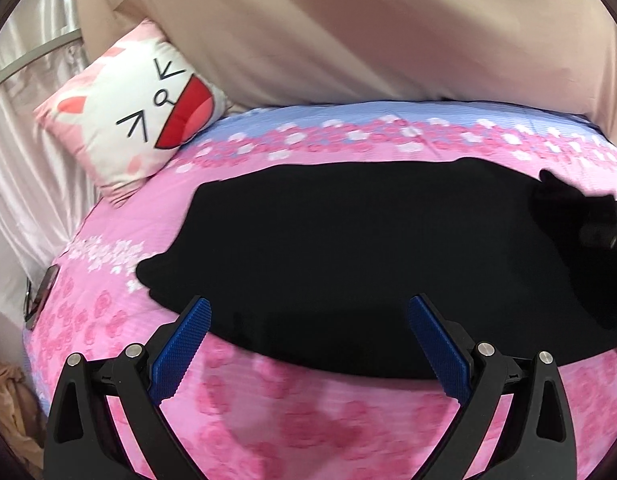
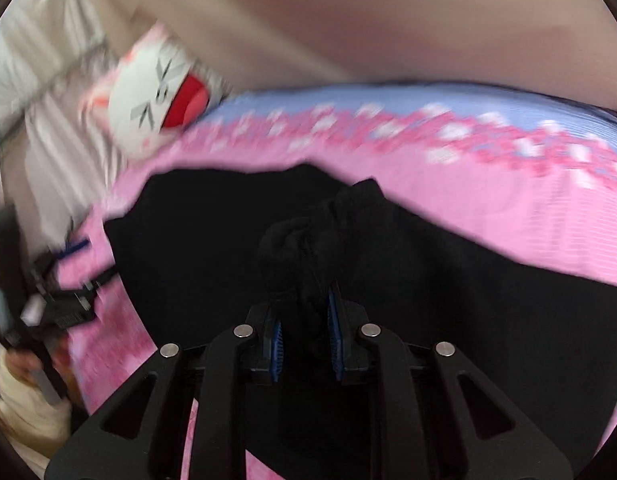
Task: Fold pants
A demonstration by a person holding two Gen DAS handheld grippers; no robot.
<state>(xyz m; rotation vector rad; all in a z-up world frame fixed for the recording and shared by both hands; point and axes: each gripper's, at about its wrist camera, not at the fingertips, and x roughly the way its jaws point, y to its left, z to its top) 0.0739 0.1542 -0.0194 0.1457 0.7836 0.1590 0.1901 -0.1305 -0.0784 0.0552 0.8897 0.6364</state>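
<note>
so i'm looking down along both claws at the bed point(image 1: 268, 408), which is wearing a pink floral sheet with a blue band along its far edge. the black pants point(image 1: 348, 248) are lying spread across the middle of the bed, running left to right. my left claw point(image 1: 308, 312) is hanging with its blue pads point(image 1: 180, 352) wide apart, gripping nothing, tips just over the near edge of the pants. my right claw point(image 2: 306, 332) is sitting clamped on a bunched fold of the pants point(image 2: 300, 248), the black cloth rising in a lump between the two blue pads point(image 2: 277, 344) and standing up above them. in the right wrist view the picture is smearing with blur, and the left claw point(image 2: 74, 276) is showing at the far left edge with a hand point(image 2: 24, 376) wrapped around its handle. in the left wrist view the right claw point(image 1: 604, 224) is showing at the right edge, dark against the pants, with a raised corner of cloth beside it. a cartoon-face pillow point(image 1: 140, 108) is leaning at the far left corner of the bed, against a beige curtain point(image 1: 348, 28). a phone point(image 1: 38, 294) is lying near the left edge of the bed.
</note>
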